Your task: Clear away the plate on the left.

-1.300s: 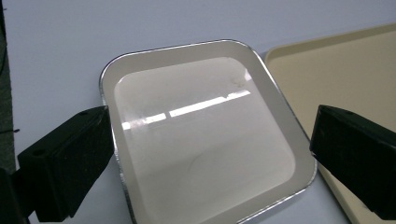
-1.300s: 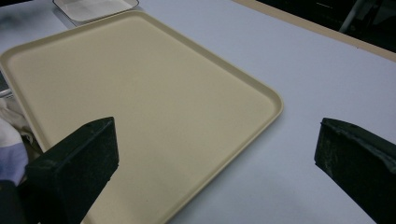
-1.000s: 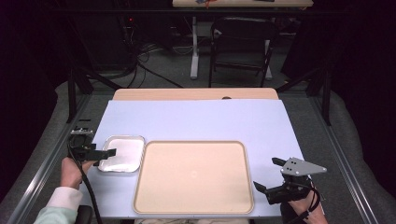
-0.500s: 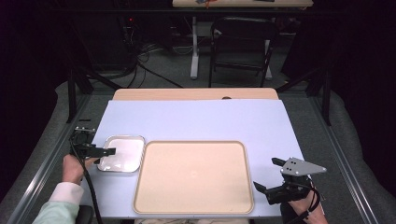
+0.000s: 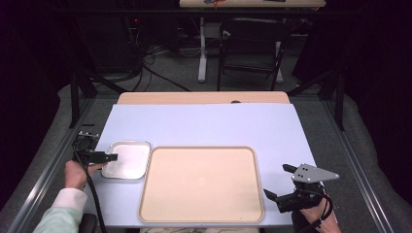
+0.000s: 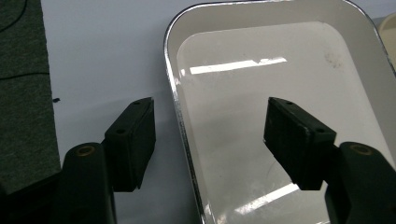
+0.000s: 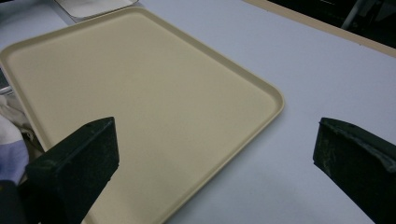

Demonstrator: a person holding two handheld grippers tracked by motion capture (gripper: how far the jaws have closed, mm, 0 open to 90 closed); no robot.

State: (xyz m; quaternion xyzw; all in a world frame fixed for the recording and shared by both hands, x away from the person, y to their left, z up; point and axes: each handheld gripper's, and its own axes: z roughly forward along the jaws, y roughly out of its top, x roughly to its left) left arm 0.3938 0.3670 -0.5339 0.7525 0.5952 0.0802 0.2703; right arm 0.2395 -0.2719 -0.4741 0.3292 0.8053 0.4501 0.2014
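I am closing my left gripper [image 6: 210,144] jaws astride the white tray's [image 6: 289,60] rim, not yet gripping; my right gripper [image 5: 286,180] is hanging open.

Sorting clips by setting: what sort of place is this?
Probably a lab or recording workspace: a covered table framed by metal rails, cables on the floor, and an office chair at a desk behind.

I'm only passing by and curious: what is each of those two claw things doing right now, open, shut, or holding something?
Left gripper: open, jaws just been closing astride the small metal tray's rim, not yet pressing it.
Right gripper: open, holding nothing.
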